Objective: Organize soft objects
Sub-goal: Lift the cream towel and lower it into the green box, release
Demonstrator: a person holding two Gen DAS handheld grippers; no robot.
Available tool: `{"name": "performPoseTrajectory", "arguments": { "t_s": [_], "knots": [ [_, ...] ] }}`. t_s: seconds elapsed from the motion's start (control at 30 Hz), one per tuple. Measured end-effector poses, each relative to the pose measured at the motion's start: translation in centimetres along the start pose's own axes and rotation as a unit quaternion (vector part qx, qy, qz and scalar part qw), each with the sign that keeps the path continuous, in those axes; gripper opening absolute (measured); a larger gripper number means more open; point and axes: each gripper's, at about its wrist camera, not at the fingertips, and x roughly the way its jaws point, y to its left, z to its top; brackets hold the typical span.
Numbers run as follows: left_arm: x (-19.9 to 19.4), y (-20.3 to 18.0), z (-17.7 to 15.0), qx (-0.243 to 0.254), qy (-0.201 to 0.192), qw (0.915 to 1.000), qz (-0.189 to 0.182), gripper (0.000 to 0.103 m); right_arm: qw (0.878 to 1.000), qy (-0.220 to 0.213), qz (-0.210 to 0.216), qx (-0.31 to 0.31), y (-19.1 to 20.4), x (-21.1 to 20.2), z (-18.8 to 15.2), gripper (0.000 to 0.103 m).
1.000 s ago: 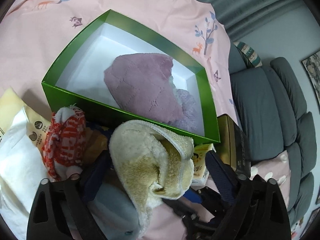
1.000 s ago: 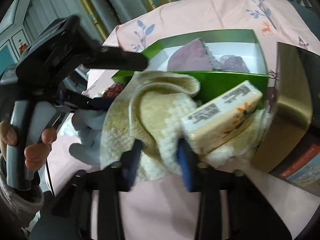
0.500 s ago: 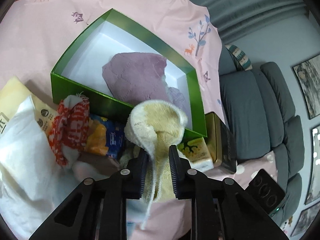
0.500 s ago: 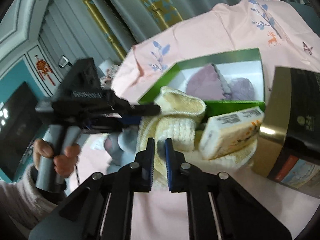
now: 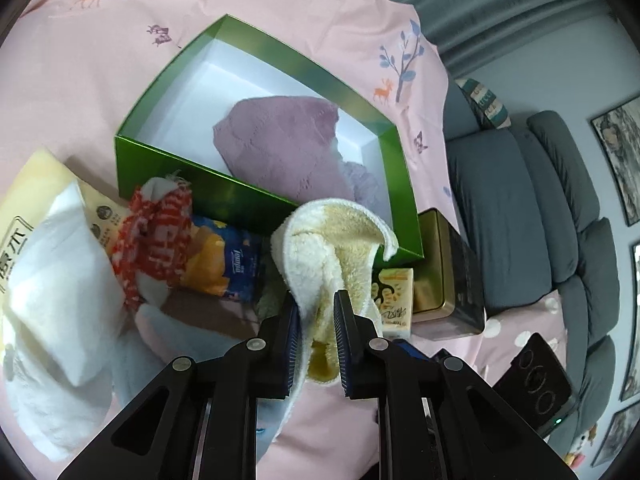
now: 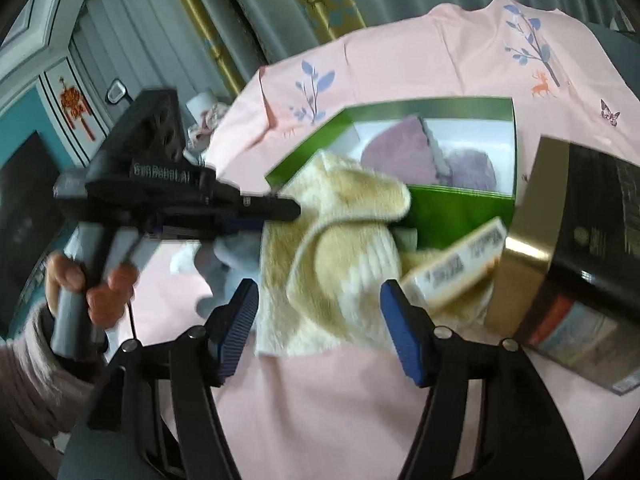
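A cream and yellow fleece cloth (image 5: 332, 248) hangs in front of the green box (image 5: 256, 204), and my left gripper (image 5: 316, 320) is shut on its lower part. In the right wrist view the same cloth (image 6: 340, 240) lies bunched against the green box (image 6: 452, 212). My right gripper (image 6: 320, 320) is opening, its blue pads standing off either side of the cloth without pressing it. A purple knit cloth (image 5: 284, 148) and a paler lilac one (image 5: 362, 184) lie inside the box. The left gripper's body (image 6: 168, 196), held by a hand (image 6: 96, 292), reaches in from the left.
A red and white cloth (image 5: 156, 236), a blue and yellow tissue pack (image 5: 224, 264), a large white and yellow pack (image 5: 52, 280) and a grey-blue cloth (image 5: 188, 340) lie left of the cloth. A small tissue pack (image 6: 460, 268) and a gold and black tin (image 6: 576, 240) stand right. A grey sofa (image 5: 532, 216) is beyond.
My left gripper closed on the fleece cloth and lifted it slightly. My right gripper pinched the cloth shut, then let go and spread its jaws wide.
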Motion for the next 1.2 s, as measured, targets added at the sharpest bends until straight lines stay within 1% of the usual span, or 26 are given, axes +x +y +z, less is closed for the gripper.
{"name": "performPoseTrajectory", "arguments": {
  "t_s": [0.07, 0.13, 0.2, 0.23, 0.27, 0.3, 0.4, 0.43, 0.5, 0.57, 0.6, 0.67, 0.73, 0.87, 1.0, 1.1, 1.2],
  "knots": [
    [0.4, -0.4, 0.1, 0.001, 0.007, 1.0, -0.003, 0.017, 1.0, 0.006, 0.001, 0.005, -0.3, 0.8, -0.1, 0.063],
    [0.7, -0.5, 0.1, 0.005, 0.013, 0.9999, 0.001, 0.016, 1.0, 0.009, 0.005, 0.013, -0.7, 1.7, -0.1, 0.062],
    [1.3, -0.5, 0.2, 0.008, 0.02, 0.9997, 0.012, 0.016, 1.0, 0.025, -0.001, 0.016, -0.9, 3.3, 0.0, 0.053],
    [1.5, -0.5, 0.2, 0.01, 0.023, 0.9995, 0.019, 0.017, 0.999, 0.033, -0.004, 0.016, -0.9, 3.9, 0.0, 0.034],
    [1.8, -0.5, 0.3, 0.012, 0.027, 0.9992, 0.028, 0.017, 0.999, 0.045, -0.017, 0.021, -1.1, 4.7, -0.2, 0.011],
    [1.9, -0.5, 0.2, 0.012, 0.029, 0.999, 0.032, 0.016, 0.998, 0.048, -0.017, 0.026, -1.3, 5.0, -0.3, 0.008],
    [1.7, -0.3, 0.2, 0.014, 0.027, 0.9991, 0.03, 0.017, 1.0, 0.026, -0.005, 0.016, -0.9, 3.8, -0.4, 0.007],
    [1.5, -0.1, 0.2, 0.008, 0.027, 0.9994, 0.017, 0.017, 1.0, 0.022, 0.002, 0.017, -0.8, 3.3, -0.3, 0.007],
    [0.7, -0.1, -0.2, 0.0, 0.024, 0.9997, -0.007, 0.016, 0.999, -0.001, 0.035, 0.018, -0.5, 1.5, 0.2, 0.007],
    [-0.6, -0.6, -0.5, 0.005, 0.014, 0.9994, -0.031, 0.016, 0.998, -0.026, 0.058, 0.011, 0.1, -0.3, 0.8, 0.007],
    [-1.2, -1.0, -0.6, 0.008, 0.009, 0.9992, -0.037, 0.016, 0.997, -0.042, 0.068, 0.005, 0.5, -1.4, 1.4, 0.007],
    [-3.0, -2.1, -0.7, 0.018, -0.008, 0.9982, -0.056, 0.016, 0.995, -0.06, 0.079, -0.007, 1.5, -2.4, 2.4, 0.007],
    [-4.6, -3.0, -0.5, 0.024, -0.022, 0.9972, -0.067, 0.017, 0.993, -0.077, 0.088, -0.019, 2.3, -3.4, 3.3, 0.007],
    [-7.3, -4.7, 0.4, 0.036, -0.048, 0.9946, -0.085, 0.016, 0.989, -0.11, 0.09, -0.043, 4.0, -5.3, 5.2, 0.007],
    [-9.1, -6.8, 2.0, 0.054, -0.071, 0.9918, -0.092, 0.016, 0.985, -0.136, 0.08, -0.07, 5.0, -7.4, 7.5, 0.007],
    [-9.7, -8.2, 3.2, 0.067, -0.085, 0.9901, -0.09, 0.016, 0.983, -0.151, 0.064, -0.084, 5.1, -8.4, 9.1, 0.007],
    [-9.3, -9.1, 4.6, 0.065, -0.092, 0.9899, -0.085, 0.017, 0.982, -0.158, 0.049, -0.085, 4.6, -8.2, 10.7, 0.007]
  ]
}}
